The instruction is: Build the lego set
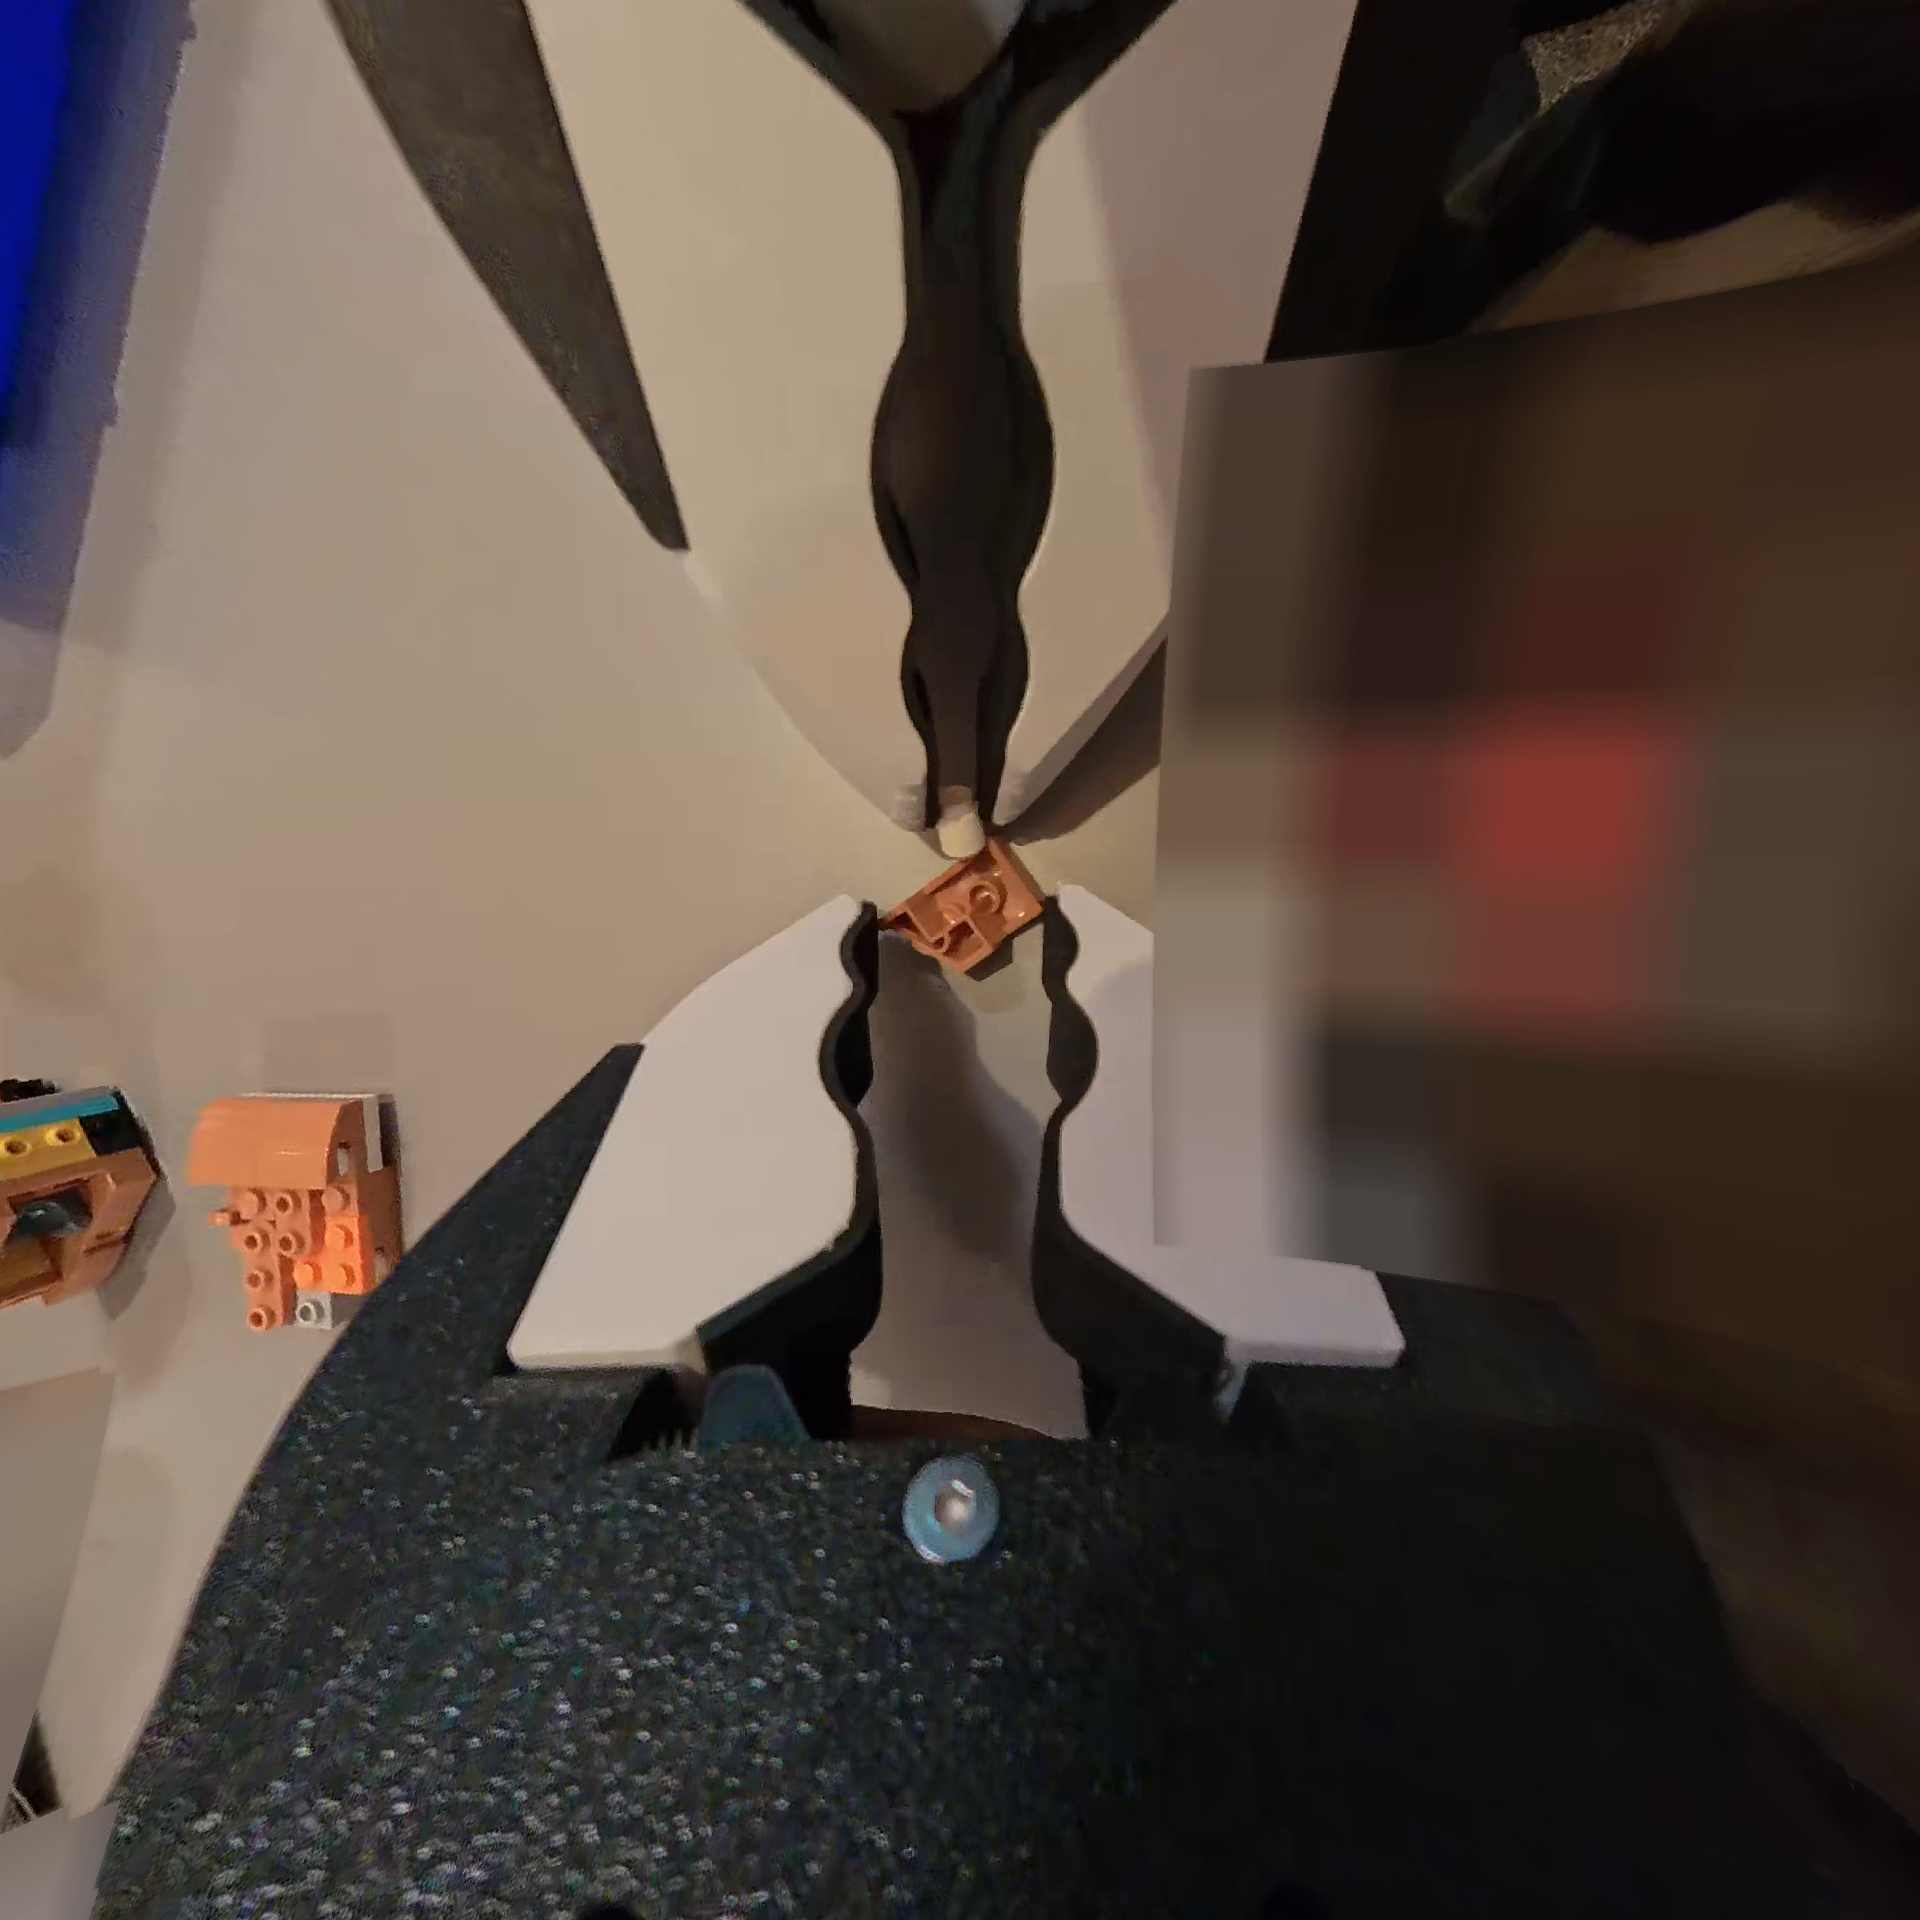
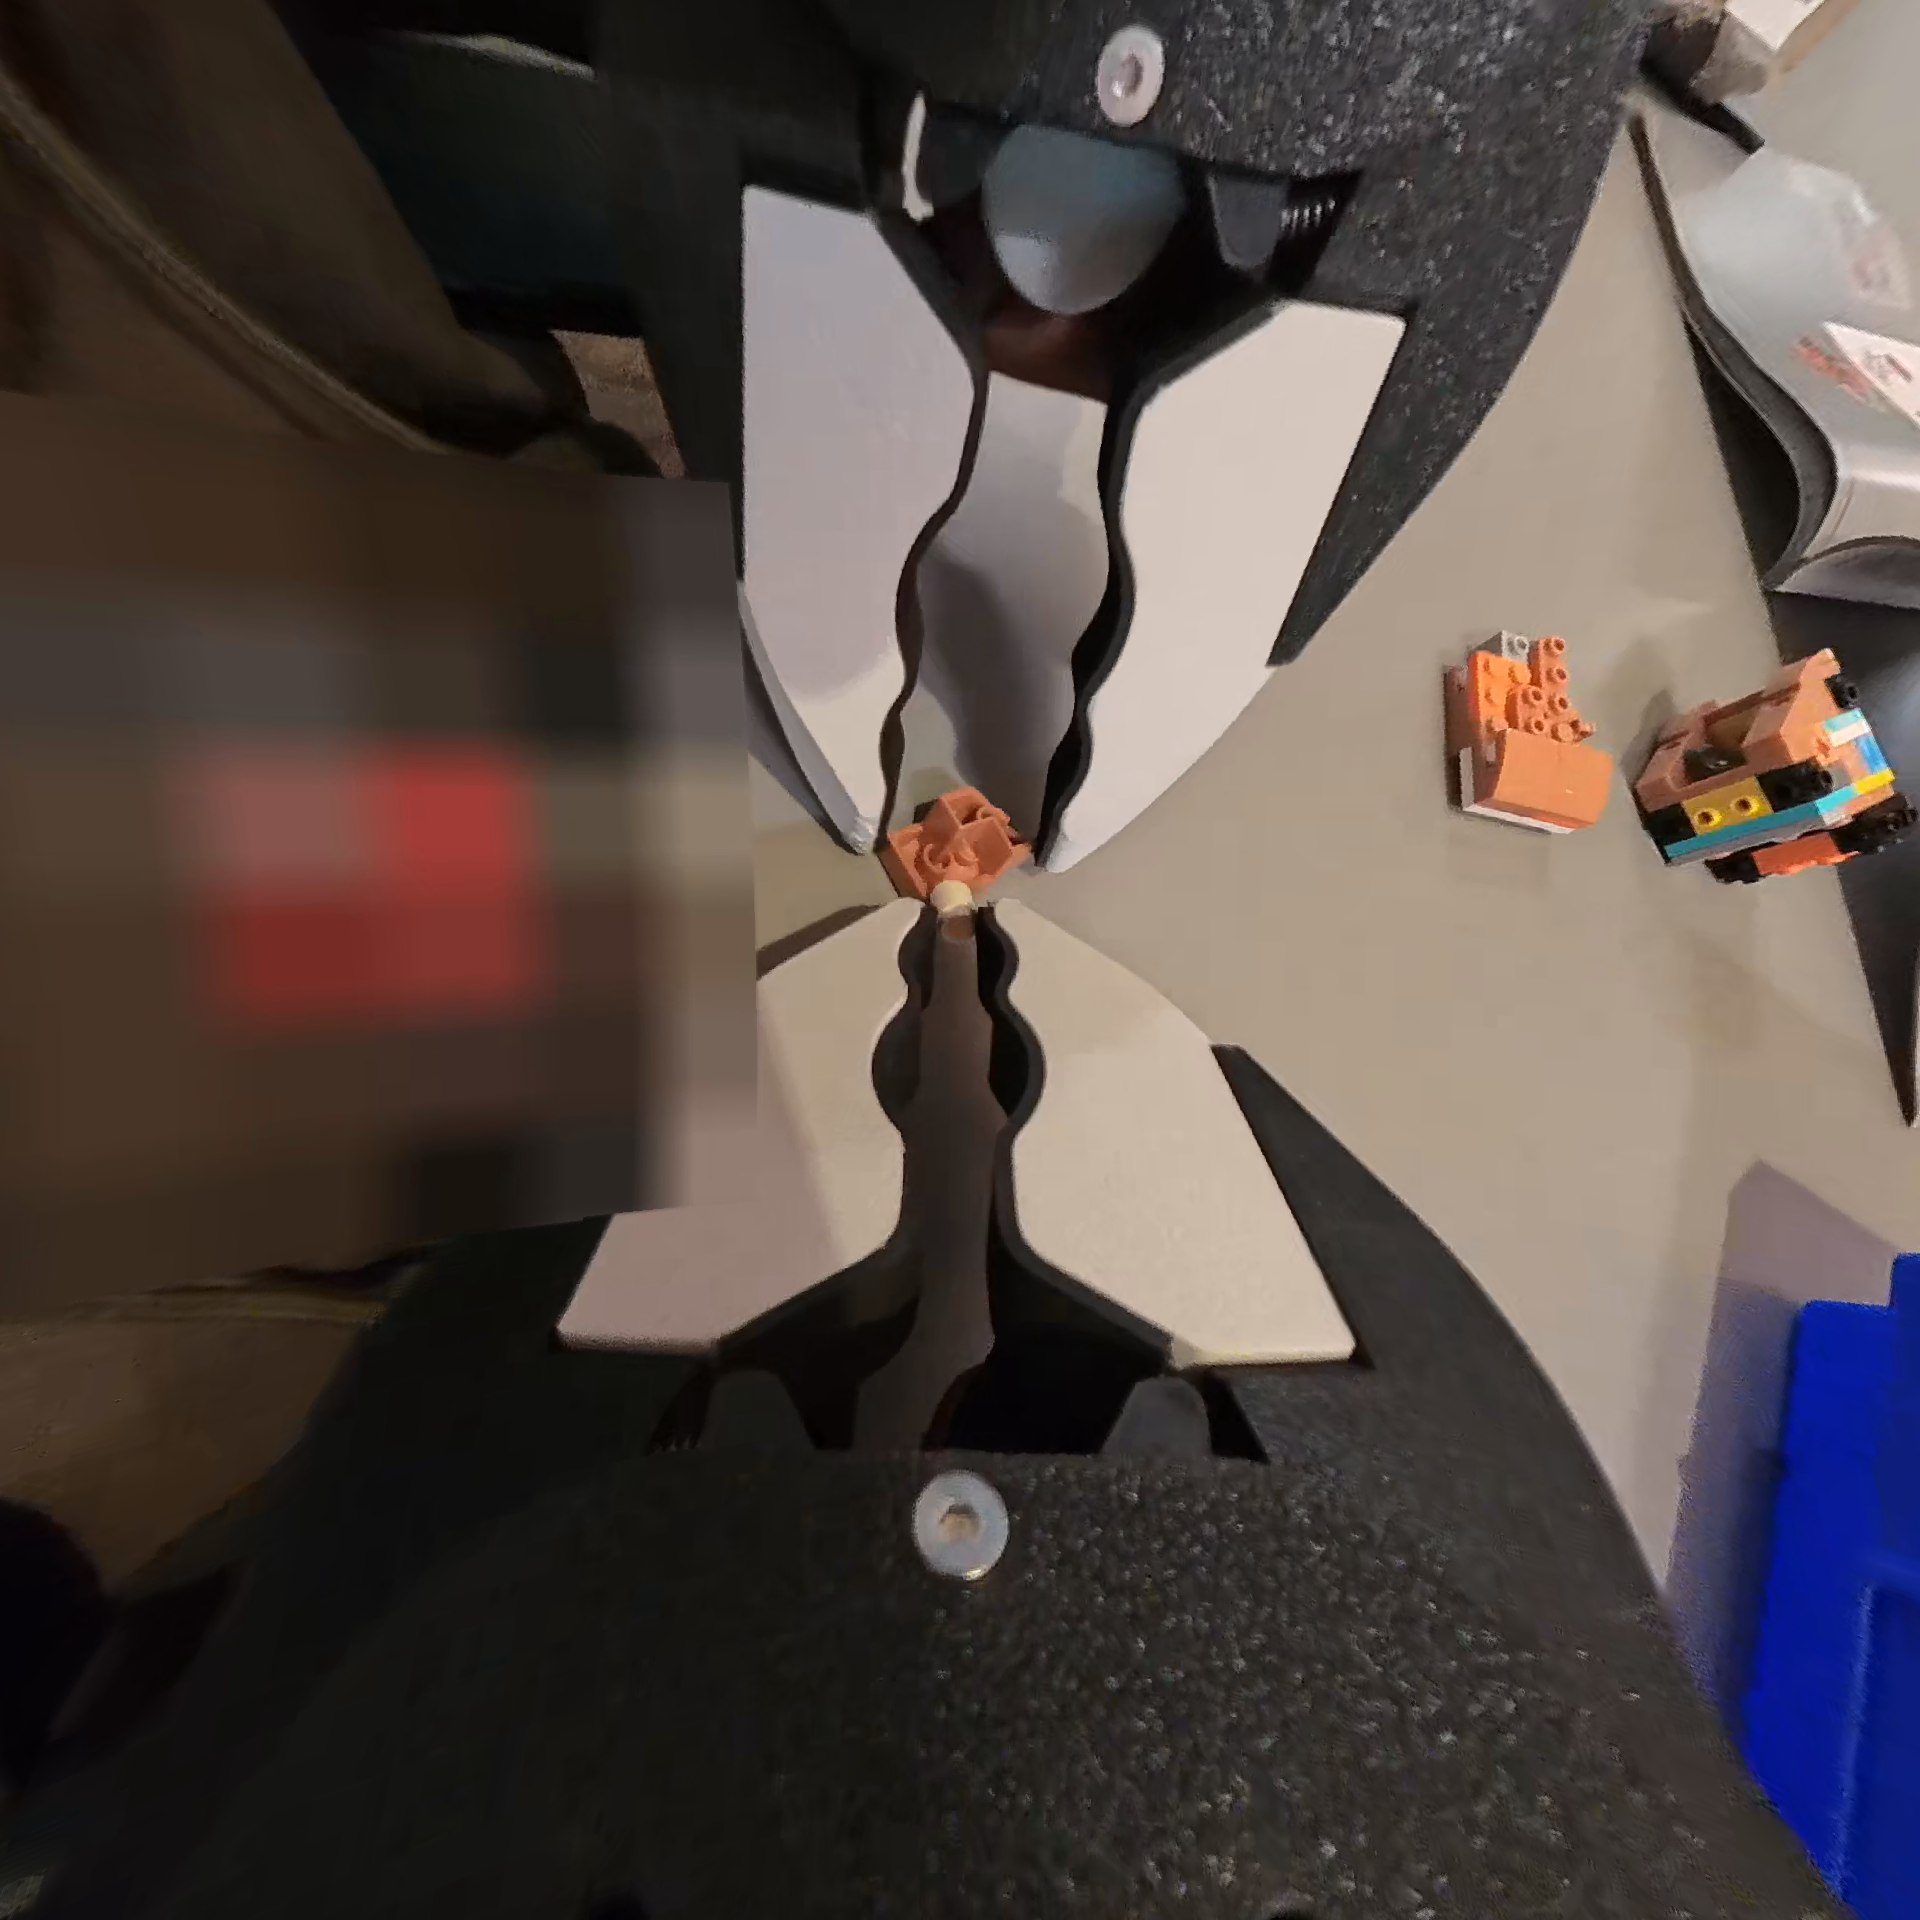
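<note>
Orange-brown, the small square plastic brick (image 1: 964, 914) sits gripped underside-out in the left tool (image 1: 961, 920), while the right tool (image 2: 958, 914), pinching a tiny cream round stud (image 2: 953, 896), meets it tip-to-tip above the bench (image 2: 1299, 935).

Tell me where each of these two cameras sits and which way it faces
Left wrist view: on the left gripper, facing the right one, its fingers clamping an orange brick.
Right wrist view: on the right gripper, facing the left one, pinching a small cream piece.
Shared: both grippers tip to tip, both pieces, two small builds on the table.
</note>
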